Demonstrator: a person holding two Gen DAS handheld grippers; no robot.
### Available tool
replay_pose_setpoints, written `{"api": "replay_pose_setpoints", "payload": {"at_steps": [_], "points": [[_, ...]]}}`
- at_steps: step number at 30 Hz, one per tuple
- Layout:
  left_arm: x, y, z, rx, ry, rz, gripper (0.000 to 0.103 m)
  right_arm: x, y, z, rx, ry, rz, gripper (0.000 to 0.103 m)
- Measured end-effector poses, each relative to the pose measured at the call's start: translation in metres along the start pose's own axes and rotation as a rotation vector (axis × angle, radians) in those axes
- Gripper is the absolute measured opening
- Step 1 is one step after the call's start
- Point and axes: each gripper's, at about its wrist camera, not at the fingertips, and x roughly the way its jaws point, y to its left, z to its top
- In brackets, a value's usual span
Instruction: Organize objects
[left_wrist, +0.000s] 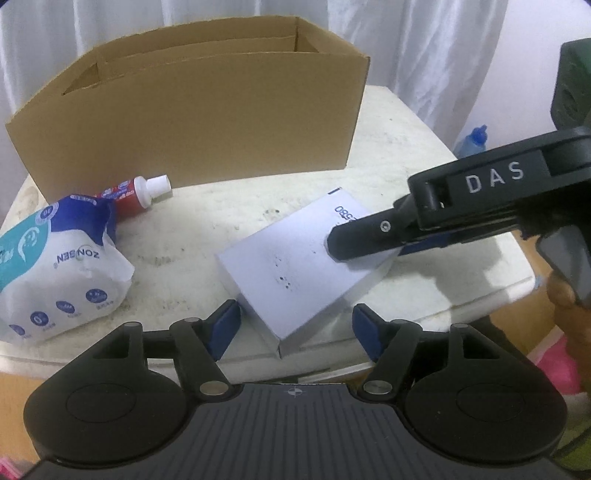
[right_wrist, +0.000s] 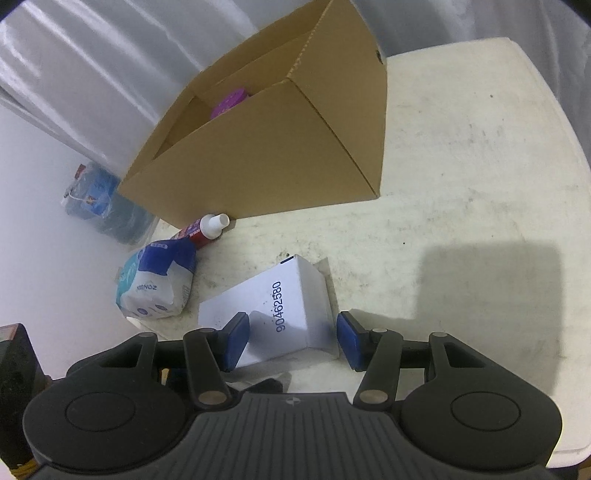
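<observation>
The white box (left_wrist: 295, 266), printed "90462580", is straddled at its near end by the left gripper (left_wrist: 295, 325) with blue pads apart, unpressed. The right gripper (right_wrist: 291, 338) is held half-wide around its other end, left pad on top. A "ZONSEN" tissue pack (left_wrist: 55, 266) lies beside the box.

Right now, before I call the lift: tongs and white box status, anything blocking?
Left tongs open astride white box corner. Right tongs flank its end, grip unclear. Toothpaste tube, tissue pack aside; path to cardboard box clear.
</observation>
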Motion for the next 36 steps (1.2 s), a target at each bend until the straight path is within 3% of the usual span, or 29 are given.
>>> {"api": "replay_pose_setpoints", "payload": {"at_steps": [25, 36], "points": [[-0.005, -0.017, -0.005, 0.022, -0.008, 0.048, 0.069, -0.004, 0.005, -0.006, -0.047, -0.006, -0.015, 0.056], [-0.005, -0.020, -0.004, 0.021, -0.002, 0.041, 0.078, -0.003, 0.004, -0.007, -0.062, -0.018, -0.010, 0.056]]}}
